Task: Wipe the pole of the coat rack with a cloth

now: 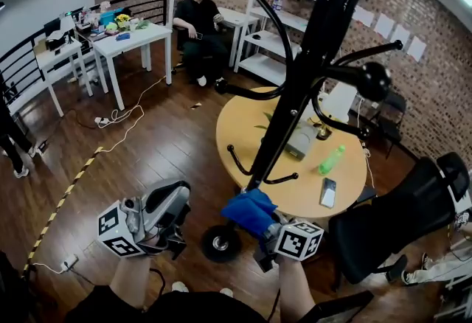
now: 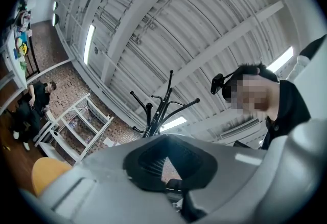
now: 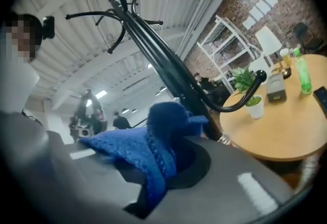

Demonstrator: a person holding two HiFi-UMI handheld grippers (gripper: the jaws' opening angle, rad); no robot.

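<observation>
Gripping the blue cloth [image 1: 249,209] tight in the right gripper [image 1: 267,229], down low against the coat rack's black pole [image 1: 299,85], just beside the round wooden surface [image 1: 240,126]. Keeping the left gripper [image 1: 168,205] apart to the left, jaws clenched on nothing, pointed up at the ceiling.

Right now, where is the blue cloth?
Head view, bottom centre: the blue cloth is clamped in the right gripper, at the lower coat rack pole, just before the round table.
</observation>
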